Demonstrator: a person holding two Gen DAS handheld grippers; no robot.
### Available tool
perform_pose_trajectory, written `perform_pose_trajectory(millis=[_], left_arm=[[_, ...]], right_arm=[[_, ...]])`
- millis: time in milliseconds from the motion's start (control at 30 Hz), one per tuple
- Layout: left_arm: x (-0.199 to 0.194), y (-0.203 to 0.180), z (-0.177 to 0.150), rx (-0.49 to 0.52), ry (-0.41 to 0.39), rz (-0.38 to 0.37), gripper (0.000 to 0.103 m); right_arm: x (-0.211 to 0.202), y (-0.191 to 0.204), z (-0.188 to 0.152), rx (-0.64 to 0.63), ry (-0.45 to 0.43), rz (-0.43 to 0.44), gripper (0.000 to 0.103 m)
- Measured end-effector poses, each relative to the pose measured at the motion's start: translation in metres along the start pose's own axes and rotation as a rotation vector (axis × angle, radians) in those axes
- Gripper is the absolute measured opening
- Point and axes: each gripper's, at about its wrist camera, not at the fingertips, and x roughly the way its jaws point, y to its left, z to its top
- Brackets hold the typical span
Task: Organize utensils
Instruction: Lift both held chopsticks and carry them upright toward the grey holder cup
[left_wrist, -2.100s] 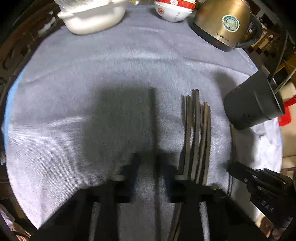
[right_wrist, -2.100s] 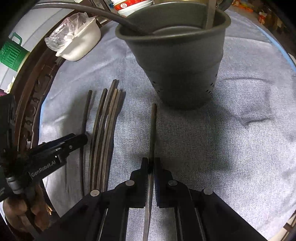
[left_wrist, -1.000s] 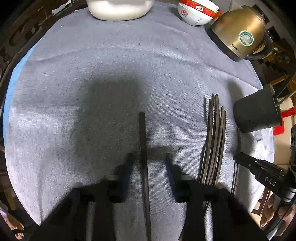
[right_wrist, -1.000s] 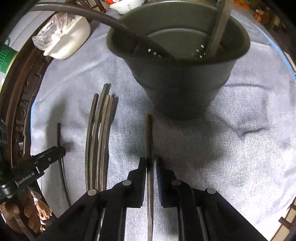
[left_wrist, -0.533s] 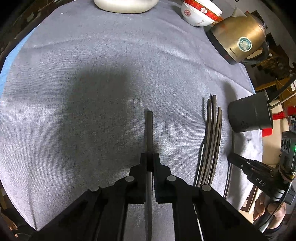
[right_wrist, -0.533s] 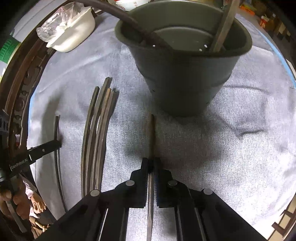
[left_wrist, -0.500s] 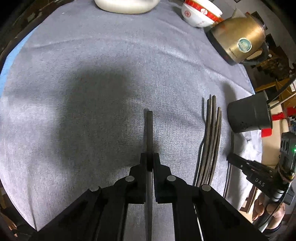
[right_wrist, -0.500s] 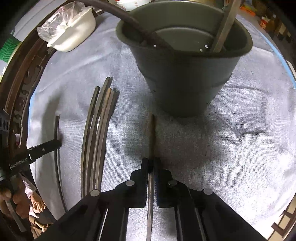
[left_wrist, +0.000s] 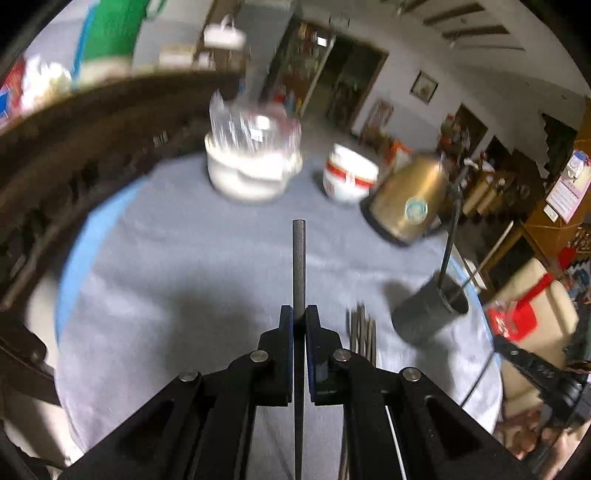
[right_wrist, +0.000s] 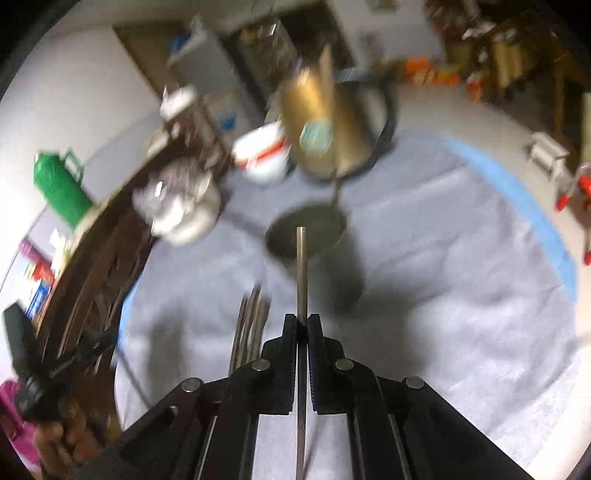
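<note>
Chopsticks all round: the left gripper (left_wrist: 299, 319) has its jaws pinched tight on one dark chopstick (left_wrist: 298, 266), lifted clear of the grey cloth (left_wrist: 177, 280) on the desk and pointing away from the camera. Over on the other side, the right gripper (right_wrist: 302, 326) has its jaws clamped on a second chopstick (right_wrist: 301, 273), and its tip sits right in line with the mouth of the dark holder cup (right_wrist: 314, 236), though the height above the rim cannot be told through the blur. That cup (left_wrist: 430, 314) already carries a couple of sticks leaning out of it. Just beside the cup, a loose bundle of chopsticks (left_wrist: 362, 332) lies flat on the cloth. Beyond the cup stand a brass kettle (left_wrist: 410, 199), a red-and-white bowl (left_wrist: 349, 179) and a white dish (left_wrist: 251, 166).
</note>
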Motion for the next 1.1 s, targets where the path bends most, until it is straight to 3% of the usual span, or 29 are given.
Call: perform_pose_trajectory(millis=[133, 300, 533, 1100], left_arm=[[-0.013, -0.002, 0.003, 0.018, -0.121, 0.021, 0.006], [-0.026, -0.006, -0.001, 0.067, -0.242, 0.054, 0.006], [-0.045, -0.006, -0.018, 0.124, -0.324, 0.073, 0.006], [-0.106, 0.012, -0.056, 0.088, -0.324, 0.013, 0.007]], right_arm=[[-0.019, 0.001, 0.001, -0.009, -0.169, -0.043, 0.006], [-0.029, 0.010, -0.003, -0.070, -0.290, -0.113, 0.006], [-0.050, 0.030, -0.020, -0.185, -0.314, -0.112, 0.006], [-0.093, 0.040, -0.065, -0.210, -0.306, -0.094, 0.006]])
